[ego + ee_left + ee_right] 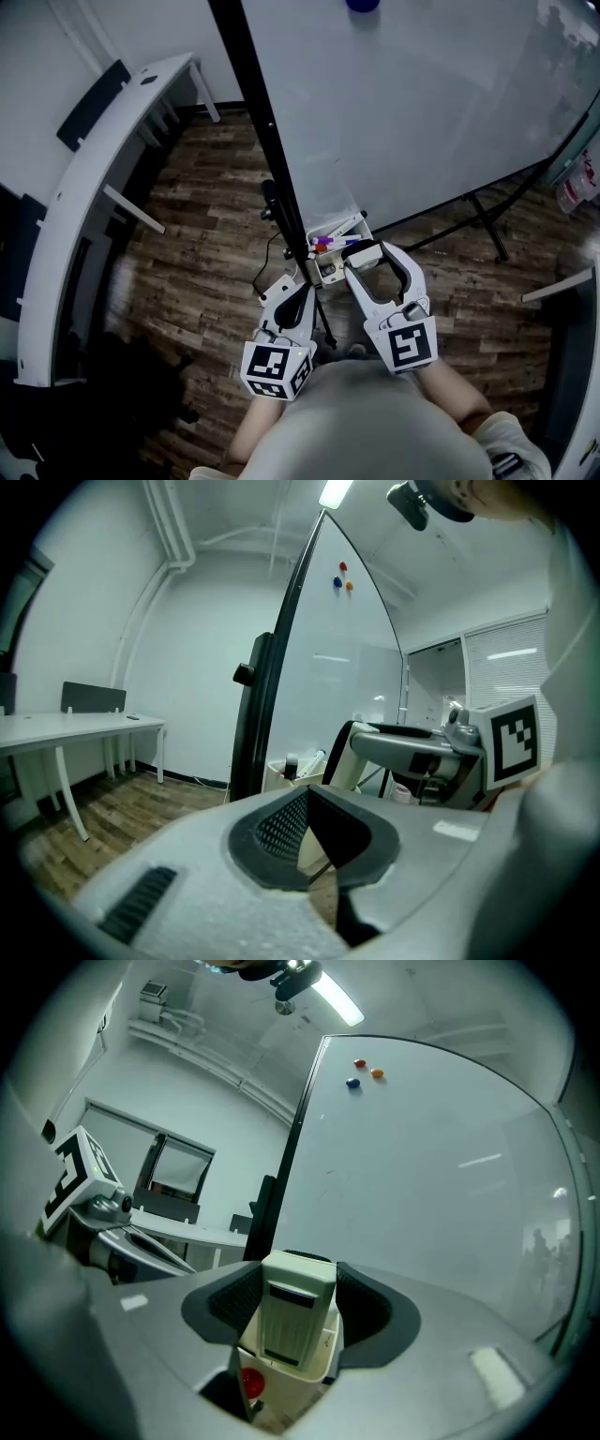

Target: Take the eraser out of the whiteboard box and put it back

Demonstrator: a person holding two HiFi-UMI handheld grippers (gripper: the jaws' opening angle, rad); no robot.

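Observation:
The eraser [295, 1321], cream with a dark slot, stands upright between the pads of my right gripper [298, 1309], which is shut on it. In the head view the eraser [361, 249] and right gripper [366, 255] hover at the near edge of the white whiteboard box [343, 225], which holds coloured markers [326, 242]. Below the eraser, the box wall [314, 1372] and something red [251, 1382] show. My left gripper [302, 279] sits shut just left of the box with nothing seen in its jaws [319, 850]. It looks toward the box [279, 772] and the right gripper [412, 747].
The whiteboard [422, 103] stands on a black post [262, 122] with tripod legs [487, 225]. Small magnets [364, 1074] stick high on the board. A curved white desk [84, 187] runs along the left above the wood floor [206, 234].

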